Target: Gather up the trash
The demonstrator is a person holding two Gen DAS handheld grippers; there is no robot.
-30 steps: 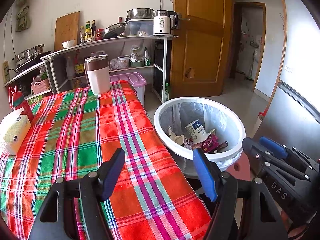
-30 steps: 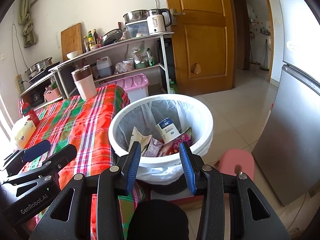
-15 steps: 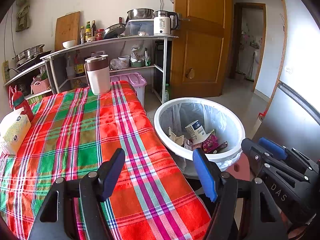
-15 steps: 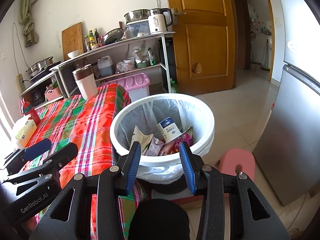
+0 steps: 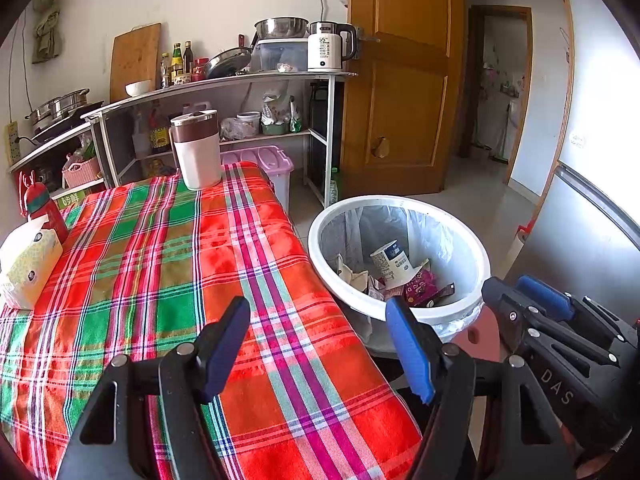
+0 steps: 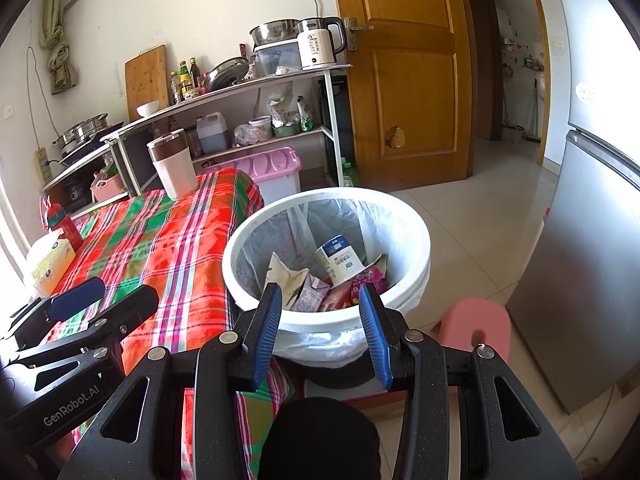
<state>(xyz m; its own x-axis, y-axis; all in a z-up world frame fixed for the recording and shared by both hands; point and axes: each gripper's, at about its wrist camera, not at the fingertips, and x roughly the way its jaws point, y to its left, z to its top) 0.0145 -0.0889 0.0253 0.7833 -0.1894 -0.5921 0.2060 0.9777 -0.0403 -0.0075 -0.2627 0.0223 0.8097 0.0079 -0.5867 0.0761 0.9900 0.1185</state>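
Note:
A white trash bin [image 5: 476, 248] with a clear liner stands on the floor by the table's right edge; it also shows in the right wrist view [image 6: 420, 240]. Inside lie a white paper cup [image 5: 392, 264], a cream carton [image 6: 286, 276] and pink and purple wrappers [image 6: 368, 280]. My left gripper [image 5: 318, 344] is open and empty above the table's near right corner. My right gripper [image 6: 320, 328] is open and empty, just short of the bin's near rim.
The plaid tablecloth [image 5: 160, 260] bears a white and brown jug [image 5: 196, 148], a tissue pack [image 5: 28, 264] and a red bottle [image 5: 40, 204]. A metal shelf rack [image 5: 240, 80] stands behind. A pink stool [image 6: 476, 324] and a grey fridge [image 6: 588, 280] stand right of the bin.
Both grippers stay open and nearly still. The right wrist view has shifted very slightly, the bin sitting a touch further right in it.

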